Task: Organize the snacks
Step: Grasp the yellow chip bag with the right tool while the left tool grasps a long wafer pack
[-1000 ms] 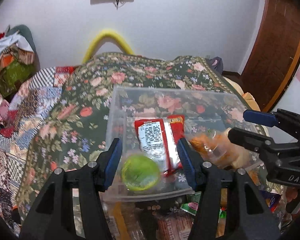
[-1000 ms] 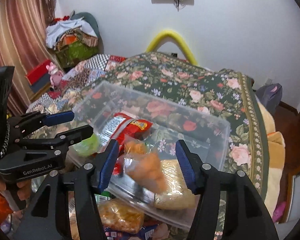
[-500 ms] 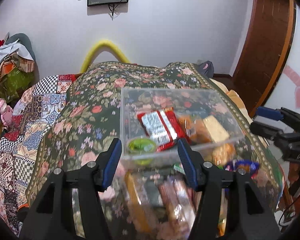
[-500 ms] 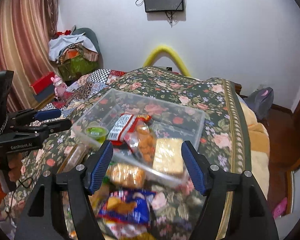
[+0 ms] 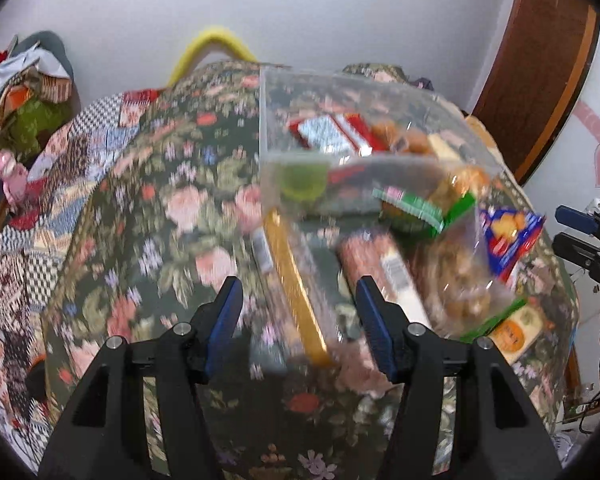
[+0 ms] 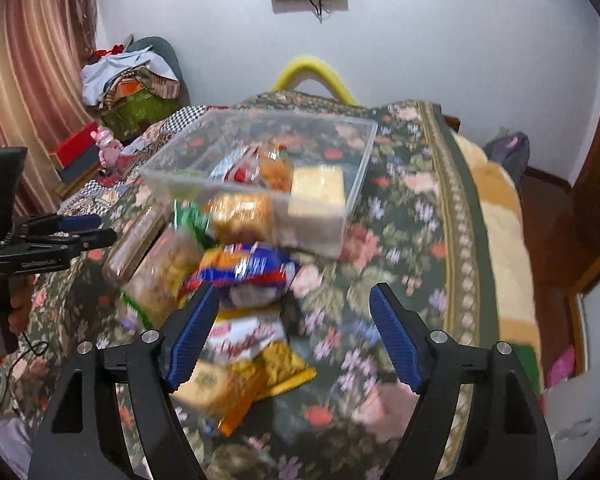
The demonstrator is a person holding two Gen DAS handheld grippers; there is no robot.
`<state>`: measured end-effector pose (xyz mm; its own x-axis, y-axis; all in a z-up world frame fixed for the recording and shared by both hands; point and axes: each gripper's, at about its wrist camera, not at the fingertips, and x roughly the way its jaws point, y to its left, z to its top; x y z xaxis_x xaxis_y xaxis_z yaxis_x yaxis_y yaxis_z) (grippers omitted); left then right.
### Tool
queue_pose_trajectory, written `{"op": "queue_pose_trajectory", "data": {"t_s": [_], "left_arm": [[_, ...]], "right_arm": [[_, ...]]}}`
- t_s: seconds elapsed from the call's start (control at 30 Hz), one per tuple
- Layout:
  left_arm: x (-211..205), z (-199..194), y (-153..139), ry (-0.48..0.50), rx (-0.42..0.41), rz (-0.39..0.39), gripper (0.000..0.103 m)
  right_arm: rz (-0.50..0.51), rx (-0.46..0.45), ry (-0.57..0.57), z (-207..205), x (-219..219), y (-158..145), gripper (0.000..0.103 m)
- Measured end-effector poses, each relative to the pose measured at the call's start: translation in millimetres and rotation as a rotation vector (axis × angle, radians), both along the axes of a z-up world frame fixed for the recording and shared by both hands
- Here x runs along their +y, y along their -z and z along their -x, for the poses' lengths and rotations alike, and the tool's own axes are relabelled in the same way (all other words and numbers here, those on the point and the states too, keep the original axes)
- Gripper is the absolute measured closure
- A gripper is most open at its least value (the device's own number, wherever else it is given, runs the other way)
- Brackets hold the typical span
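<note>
Left wrist view is being blurred; loose snack packets (image 5: pixel 384 268) are hardly readable before the clear plastic box (image 5: pixel 364 96). Both the left gripper (image 5: pixel 298 320) and the right gripper (image 6: pixel 294 334) are being held spread and empty, the right one having just been opening.

Motion blur is smearing the loose snack packets (image 5: pixel 384 264) lying just beyond the left gripper's blue-padded fingers (image 5: pixel 374 322), leaving their printing unreadable. The clear plastic storage box (image 6: pixel 352 184) farther ahead is hiding part of a green round cup (image 5: pixel 302 180) behind its hazy front wall. The picture's lower edge is cutting off both black gripper bodies.
</note>
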<state>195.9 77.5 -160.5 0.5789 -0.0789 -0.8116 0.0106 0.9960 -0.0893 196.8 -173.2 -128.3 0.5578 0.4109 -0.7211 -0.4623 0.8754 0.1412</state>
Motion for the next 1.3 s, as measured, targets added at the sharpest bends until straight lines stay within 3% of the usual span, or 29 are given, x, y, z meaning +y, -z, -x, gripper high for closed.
{"op": "queue_pose_trajectory", "data": {"t_s": [0.13, 0.37, 0.7, 0.8, 0.83, 0.93, 1.1, 1.3], "left_arm": [[0.7, 0.9, 19.9, -0.019, 0.041, 0.018, 0.044], [-6.2, -14.0, 35.5, -0.021, 0.045, -0.035, 0.044], [4.6, -24.9, 51.2, -0.049, 0.015, -0.003, 0.045], [6.1, -24.1, 53.0, -0.051, -0.001, 0.000, 0.052], [4.8, -23.2, 52.7, -0.044, -0.005, 0.000, 0.059], [2.4, -19.7, 51.3, -0.047, -0.016, -0.022, 0.063], [0.7, -7.0, 47.0, -0.044, -0.030, -0.043, 0.067], [3.1, 10.2, 37.2, -0.043, -0.038, -0.034, 0.067]], "right_arm": [[0.001, 0.038, -0.004, 7.8, 4.2, 15.3, 0.028], [-0.014, 0.138, -0.017, -0.2, 14.6, 45.5, 0.028], [-0.041, 0.176, -0.045, -1.2, 27.4, 59.1, 0.027], [0.001, 0.156, -0.054, 0.7, 33.9, 63.4, 0.028], [0.020, 0.142, -0.055, 2.7, 35.8, 63.4, 0.033], [0.054, 0.111, -0.047, 5.8, 35.7, 63.0, 0.052], [0.004, 0.133, -0.021, 5.2, 19.6, 60.8, 0.059], [-0.002, 0.119, 0.019, 10.0, 1.2, 53.4, 0.060]]}}
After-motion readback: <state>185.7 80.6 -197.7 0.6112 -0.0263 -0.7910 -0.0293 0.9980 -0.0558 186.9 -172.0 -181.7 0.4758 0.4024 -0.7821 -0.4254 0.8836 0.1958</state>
